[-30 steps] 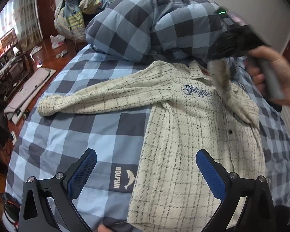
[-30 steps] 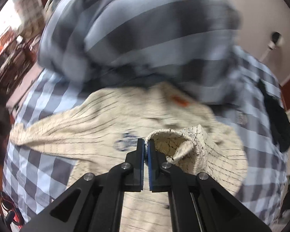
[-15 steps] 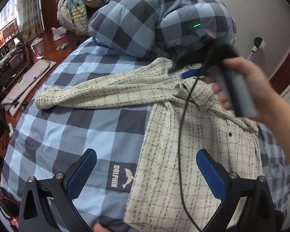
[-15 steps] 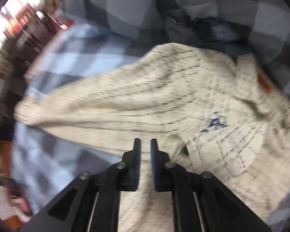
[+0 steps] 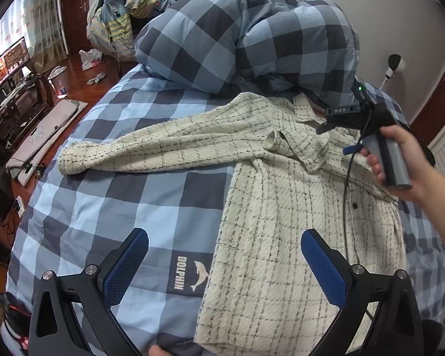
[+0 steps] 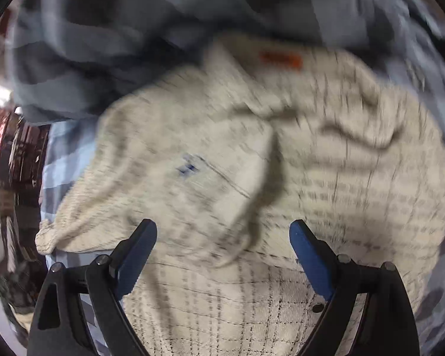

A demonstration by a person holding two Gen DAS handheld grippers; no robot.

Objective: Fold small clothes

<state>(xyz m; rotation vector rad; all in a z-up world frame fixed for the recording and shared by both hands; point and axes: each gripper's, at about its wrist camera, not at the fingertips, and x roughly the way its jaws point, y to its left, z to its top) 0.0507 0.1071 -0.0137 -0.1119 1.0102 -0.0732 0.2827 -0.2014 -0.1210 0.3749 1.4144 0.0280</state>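
Now the right gripper [image 6: 222, 255] has let go: a second ago its blue pads were pinched on the right sleeve, and here its jaws stand wide apart with nothing between them, hanging over the chest of the cream, black-checked woven shirt [image 5: 296, 222]. That folded-in right sleeve [image 5: 284, 145] lies across the chest now, cuff curled open near the collar [image 5: 304, 109], dropped where it was carried. In the left wrist view the right hand [image 5: 400, 160] has drawn back toward the shirt's right shoulder since half a second ago.

Shirt's spread button-side up on the blue-and-grey checked bed cover [image 5: 127, 195], collar toward the heaped checked duvet [image 5: 246, 35], hem toward us. The left gripper [image 5: 222, 264] hovers low over the hem, jaws wide open, empty, straddling the shirt's left edge beside the cover's DOLPHIN label [image 5: 190, 271].

What matters next, I'd say, is the other sleeve. The long cream left sleeve [image 5: 151, 151] runs straight out sideways from the shoulder, cuff [image 5: 71, 163] far off to the left, its long axis crossing the shirt's body at roughly a right angle. It lies forward and left of the left gripper, well apart from the right one, so the left is the nearer arm. Reaching the cuff and swinging it across the chest looks like the coming move. The right wrist view is smeared with motion, so fine detail there can't be read.
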